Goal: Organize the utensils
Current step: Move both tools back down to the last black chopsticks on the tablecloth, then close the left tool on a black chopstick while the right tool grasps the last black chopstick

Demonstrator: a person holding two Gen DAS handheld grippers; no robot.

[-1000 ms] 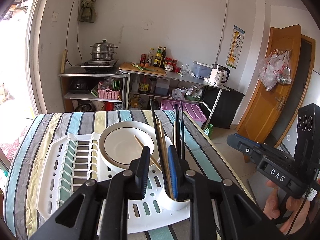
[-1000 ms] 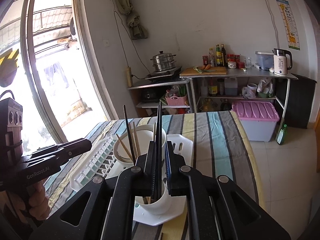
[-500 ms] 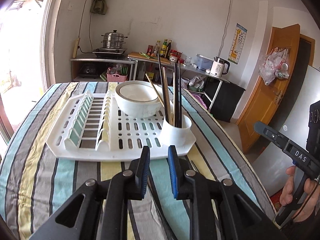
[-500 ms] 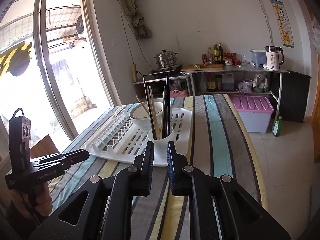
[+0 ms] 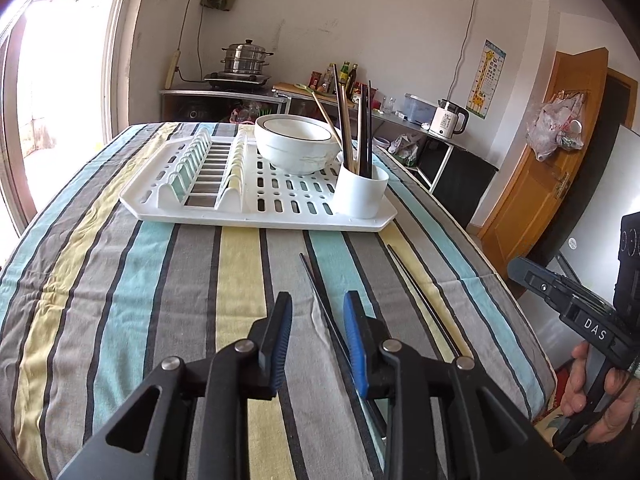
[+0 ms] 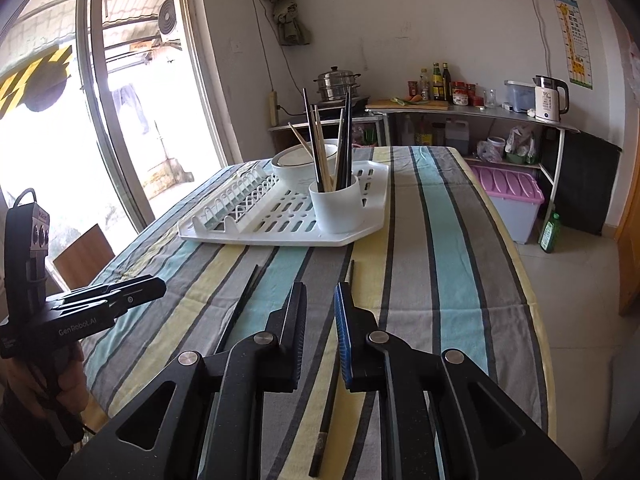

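Observation:
A white cup (image 5: 360, 194) (image 6: 337, 206) holding several dark and wooden chopsticks stands at the corner of a white dish rack (image 5: 192, 204) (image 6: 248, 224). A white bowl (image 5: 296, 148) (image 6: 294, 168) sits behind it. Two dark chopsticks lie on the striped tablecloth: one (image 5: 324, 312) (image 6: 244, 300) runs between my left gripper's (image 5: 318, 312) fingers, the other (image 5: 424, 300) (image 6: 332, 392) runs under my right gripper (image 6: 320, 304). Both grippers are open and empty, low over the cloth. The left gripper shows in the right wrist view (image 6: 132, 298), the right one in the left wrist view (image 5: 560, 300).
The table's right edge (image 6: 536, 320) drops to a tiled floor with a pink-lidded bin (image 6: 508, 196) and a green bottle (image 6: 549, 232). Kitchen shelves with a steamer pot (image 5: 246, 56) and a kettle (image 6: 550, 98) stand behind. A window (image 6: 120, 100) is on the left.
Both grippers have pulled back from the cup to the near part of the table and dropped low. Their jaws have opened wider. Two chopsticks on the cloth have come into view.

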